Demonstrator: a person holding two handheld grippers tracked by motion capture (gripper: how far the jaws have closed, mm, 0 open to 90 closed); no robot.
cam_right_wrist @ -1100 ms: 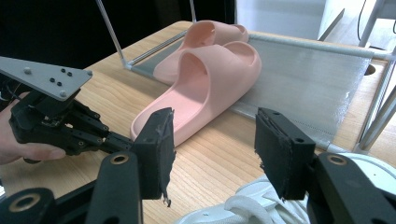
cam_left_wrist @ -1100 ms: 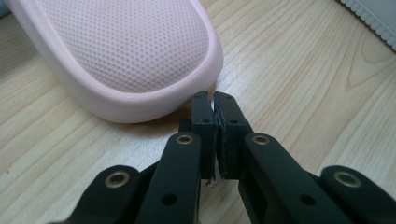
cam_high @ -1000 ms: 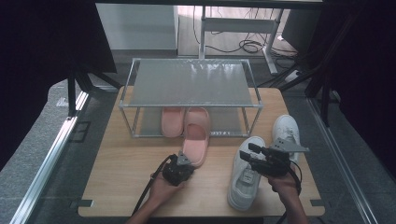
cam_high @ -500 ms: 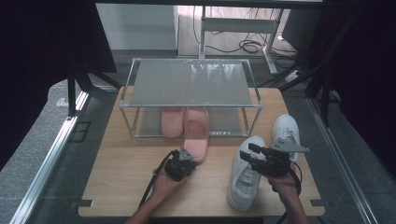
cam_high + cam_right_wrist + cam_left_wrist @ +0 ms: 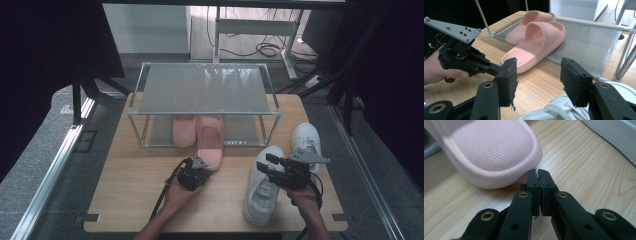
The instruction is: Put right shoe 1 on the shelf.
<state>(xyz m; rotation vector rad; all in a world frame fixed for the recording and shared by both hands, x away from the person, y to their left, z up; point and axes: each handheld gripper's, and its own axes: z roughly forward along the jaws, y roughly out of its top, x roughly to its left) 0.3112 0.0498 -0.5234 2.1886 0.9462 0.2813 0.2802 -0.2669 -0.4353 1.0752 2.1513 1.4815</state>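
The left tool [image 5: 199, 164], jaws together, nudged the heel of the pink slipper [image 5: 210, 142] lying half under the rack [image 5: 202, 89] at the bench's twelve o'clock; next, probably a further push, while the right tool [image 5: 267, 164] hovered apart over the sneaker [image 5: 260, 192].

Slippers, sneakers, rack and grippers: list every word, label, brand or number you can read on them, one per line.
None can be read: the pink slippers, the white sneakers, the rack, the left gripper and the right gripper show no legible text, logo or number.
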